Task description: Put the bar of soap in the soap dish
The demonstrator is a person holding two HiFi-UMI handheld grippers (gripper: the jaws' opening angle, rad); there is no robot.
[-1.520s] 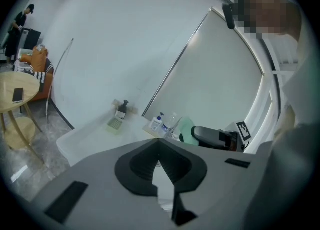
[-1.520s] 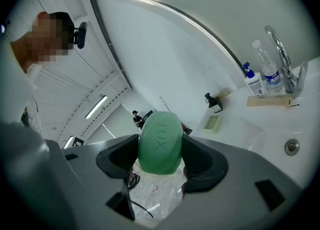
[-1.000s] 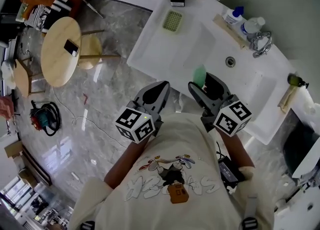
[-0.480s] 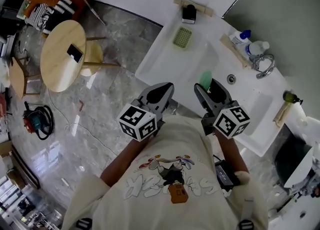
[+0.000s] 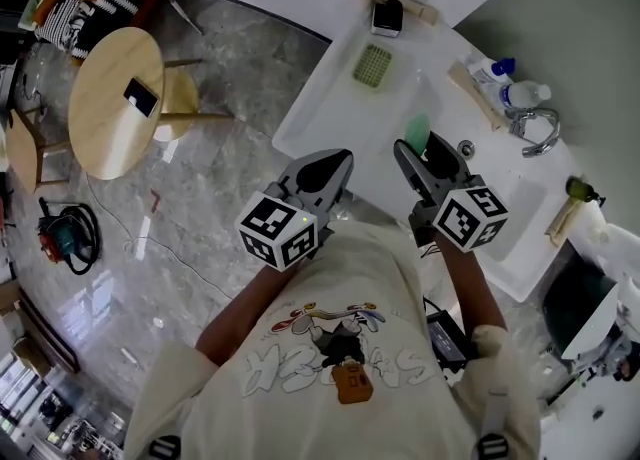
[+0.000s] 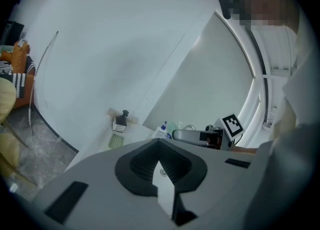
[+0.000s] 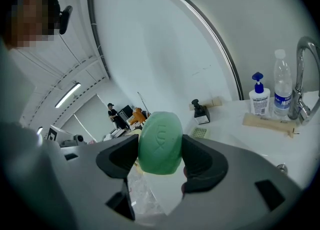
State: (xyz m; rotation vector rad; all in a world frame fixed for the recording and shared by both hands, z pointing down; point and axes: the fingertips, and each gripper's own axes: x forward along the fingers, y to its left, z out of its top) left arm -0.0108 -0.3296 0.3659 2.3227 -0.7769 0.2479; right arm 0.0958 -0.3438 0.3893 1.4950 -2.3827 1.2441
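- The right gripper [image 5: 421, 151] is closed on the soap [image 5: 417, 132]; in the right gripper view the green oval bar is seen pinched edgewise between the two dark pads [image 7: 202, 161], with embossed lettering on its face.
- The soap is held in the air over the white counter [image 5: 320, 118], near the basin and not far from the drain [image 5: 466, 147].
- The left gripper [image 5: 325, 170] is seen with its jaws brought together at the tips; nothing is held between them.
- The left gripper is held level with the right one, just off the counter's near edge, above the marble floor [image 5: 230, 148].
- The soap dish [image 5: 372, 65], a small green grid, lies flat on the counter toward the back wall, well apart from the soap.
- Just beyond the dish, a dark pump bottle [image 5: 386, 16] stands on a wooden ledge against the wall.
- A blue-topped pump bottle [image 5: 497, 72] and a clear bottle [image 5: 525, 94] are set beside the faucet [image 5: 537, 129].
- A round wooden table [image 5: 108, 98] with a phone [image 5: 142, 97] on it is seen far to the left.
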